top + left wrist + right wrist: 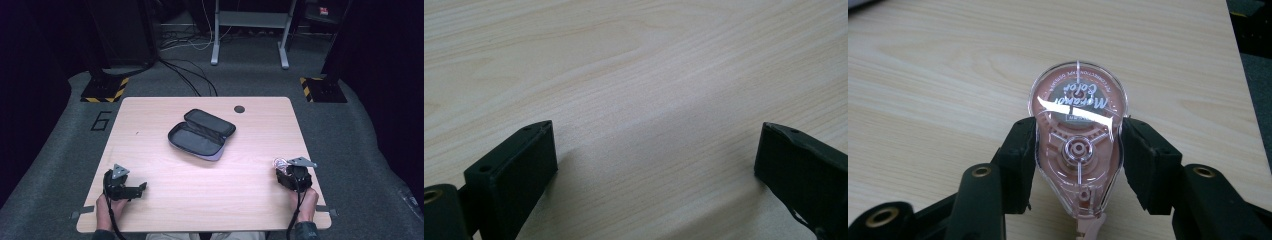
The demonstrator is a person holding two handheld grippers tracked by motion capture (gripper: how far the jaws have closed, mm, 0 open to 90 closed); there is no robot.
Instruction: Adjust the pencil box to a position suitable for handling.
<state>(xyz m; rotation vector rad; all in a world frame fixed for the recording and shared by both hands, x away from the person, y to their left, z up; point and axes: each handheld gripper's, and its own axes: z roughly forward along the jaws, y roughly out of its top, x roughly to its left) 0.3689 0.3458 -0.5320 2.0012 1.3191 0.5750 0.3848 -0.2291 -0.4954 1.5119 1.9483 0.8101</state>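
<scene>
1. Right gripper point(290, 172) sits near the table's right edge, toward the person's side, held in the right hand point(306, 200). Cable trails back down past the wrist.
2. Its jaws are pinched on a correction tape dispenser point(1077, 135): clear pinkish shell, round at the far end, tapering toward the camera. One jaw pad presses each flat-ish side, at about mid-body.
3. In the right gripper view the dispenser's round end sticks out past the jaw tips; the narrow tip end sits back between the jaws, low in the frame. White printed label on the round part reads upside down from this camera. An inner spool hub is visible through the shell.
4. In the high view the dispenser point(280, 163) shows as a small pale glint just ahead of the gripper, over the table point(150, 165). Can't tell whether it touches the wood or is lifted.
5. Left gripper point(135, 190) is near the front left corner, held in the left hand point(107, 205). Jaws spread wide, nothing between them; the left gripper view has bare wood grain between the two black pads point(519, 170).
6. Black zip pouch point(201, 134) lies open, both halves flat, at table centre. Well apart from both grippers and from the dispenser.
7. Small dark round hole point(239, 109) in the tabletop near the far edge, just beyond the pouch.
</scene>
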